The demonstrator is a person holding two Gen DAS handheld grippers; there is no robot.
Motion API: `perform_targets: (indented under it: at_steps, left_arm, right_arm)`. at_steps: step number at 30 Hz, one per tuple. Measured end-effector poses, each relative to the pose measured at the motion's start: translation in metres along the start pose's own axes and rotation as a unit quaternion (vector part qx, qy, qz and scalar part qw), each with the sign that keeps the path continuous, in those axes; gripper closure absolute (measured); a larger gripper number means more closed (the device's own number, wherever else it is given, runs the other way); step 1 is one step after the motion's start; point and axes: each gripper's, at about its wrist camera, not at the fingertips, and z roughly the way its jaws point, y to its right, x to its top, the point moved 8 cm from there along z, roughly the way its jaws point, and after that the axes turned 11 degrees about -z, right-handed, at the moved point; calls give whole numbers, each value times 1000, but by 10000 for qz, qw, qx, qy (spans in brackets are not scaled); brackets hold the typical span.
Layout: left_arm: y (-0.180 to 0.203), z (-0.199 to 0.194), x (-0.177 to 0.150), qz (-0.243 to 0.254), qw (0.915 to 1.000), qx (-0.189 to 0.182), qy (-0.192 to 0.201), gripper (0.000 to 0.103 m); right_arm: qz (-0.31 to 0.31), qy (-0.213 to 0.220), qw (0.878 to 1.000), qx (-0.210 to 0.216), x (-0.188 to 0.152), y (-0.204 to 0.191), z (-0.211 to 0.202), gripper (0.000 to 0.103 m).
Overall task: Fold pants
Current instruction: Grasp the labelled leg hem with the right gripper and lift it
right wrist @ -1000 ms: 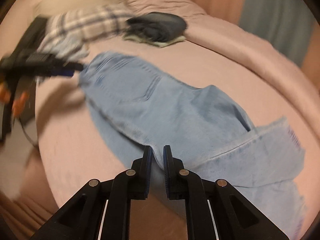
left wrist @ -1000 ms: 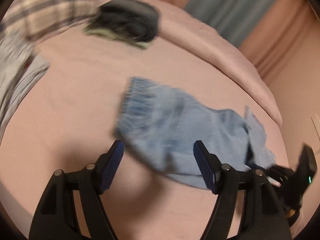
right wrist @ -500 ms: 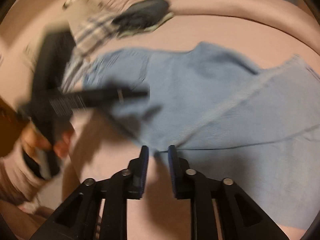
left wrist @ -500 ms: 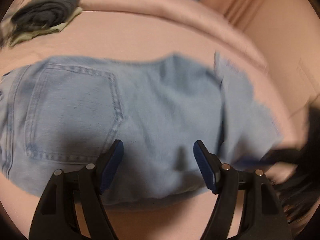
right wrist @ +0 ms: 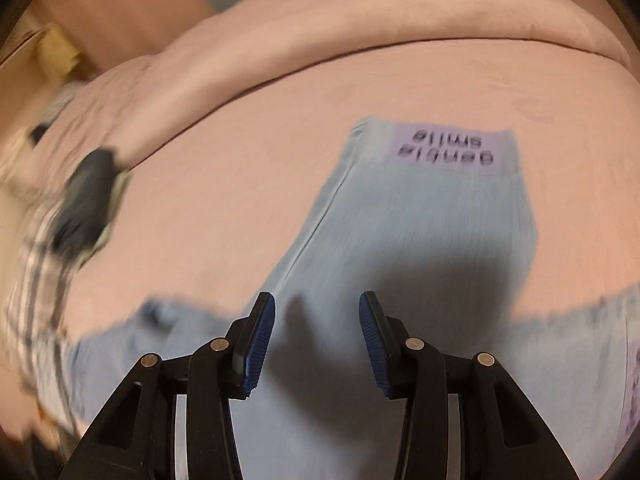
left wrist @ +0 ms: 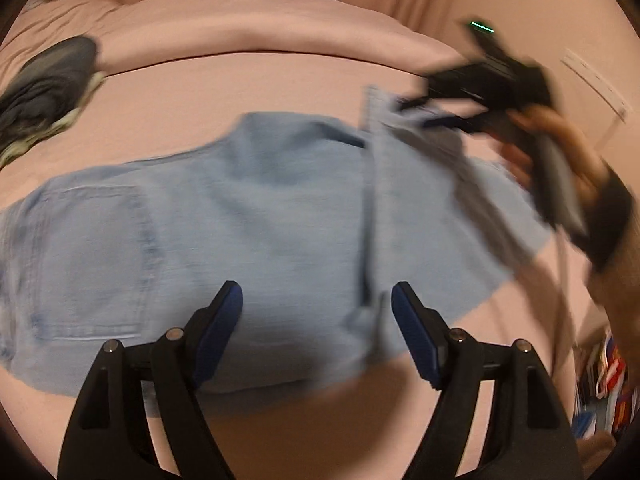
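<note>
While both the left gripper (left wrist: pixel 316 332) and right gripper (right wrist: pixel 316 342) hover with fingers apart, gripping nothing, the pants (left wrist: pixel 240 232) lie spread across the bed (left wrist: pixel 248 76), mid-fold; next, pinch a leg hem.

Both cams ride the grippers, looking forward and down, close over the bed (left wrist: pixel 248 80). They share the jeans (left wrist: pixel 248 216) and the dark folded clothes (right wrist: pixel 86 204) off to the left.
</note>
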Motion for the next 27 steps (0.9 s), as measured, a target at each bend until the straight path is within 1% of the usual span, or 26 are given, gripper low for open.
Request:
perform_targets:
  at_steps: [3, 5, 6, 7, 8, 9, 10, 11, 12, 13, 14, 15, 16, 18, 20, 22, 23, 25, 26, 27]
  left_arm:
    - [12, 13, -5, 226, 9997, 2, -96, 27]
    - [19, 23, -8, 293, 9994, -36, -198, 27]
    - [20, 25, -9, 313, 9993, -19, -209, 27]
    - [23, 28, -9, 361, 9991, 17, -204, 27]
    - [25, 30, -9, 411, 9990, 40, -198, 29]
    - [28, 31, -10, 447, 9988, 64, -180, 34]
    - [29, 31, -10, 445, 9988, 94, -161, 36]
    - [32, 32, -11, 420, 9989, 115, -153, 39]
    - [31, 33, -11, 372, 9991, 144, -152, 43]
    - [30, 34, -10, 352, 9991, 173, -147, 45]
    - [31, 34, -10, 340, 9992, 186, -139, 47]
    - [32, 34, -11, 332, 9992, 184, -131, 47]
    - [32, 35, -11, 329, 9992, 200, -118, 48]
    - [34, 35, -12, 333, 9992, 210, -118, 48]
    - [35, 35, -14, 339, 9991, 222, -116, 49]
    - [34, 34, -13, 322, 9991, 236, -120, 49]
    - [33, 34, -12, 311, 9991, 262, -114, 52]
    - [34, 34, -12, 251, 9993, 247, -126, 55]
    - [35, 34, -11, 222, 9994, 237, -135, 57]
    - [32, 31, -13, 201, 9994, 235, -139, 58]
  right_arm:
    - [140, -174, 9992, -317, 20, 5, 24, 59]
    - [129, -295, 9988, -357, 29, 0, 39, 58]
    - [92, -356, 9984, -431, 32, -2, 44, 56]
    - [36, -436, 9975, -558, 34, -2, 48, 53]
    - [-141, -554, 9953, -778, 34, -4, 54, 52]
    - [-339, -610, 9926, -998, 35, -7, 57, 52]
    - [-566, -666, 9887, -1222, 36, -10, 60, 52]
    - [-775, -716, 9844, -1405, 36, -14, 62, 54]
    - [-993, -716, 9795, -1600, 36, -17, 63, 66]
    - [-1118, -697, 9768, -1690, 36, -16, 62, 77]
    - [-1150, -660, 9766, -1695, 35, -16, 60, 81]
    - [-1114, -620, 9778, -1664, 35, -14, 58, 92]
    - [-1046, -574, 9793, -1636, 35, -13, 55, 97]
    - [-830, -377, 9847, -1483, 30, -2, 38, 97]
    - [-558, -39, 9919, -1140, 26, 2, 16, 97]
    - [-321, 316, 9959, -780, 21, 9, -14, 97]
    - [-170, 634, 9965, -511, 15, 12, -39, 97]
    - [107, 1004, 9945, -293, 4, 24, -72, 97]
    - [283, 1302, 9911, -66, -4, 26, -92, 97]
    - [385, 1482, 9882, -11, -13, 34, -108, 97]
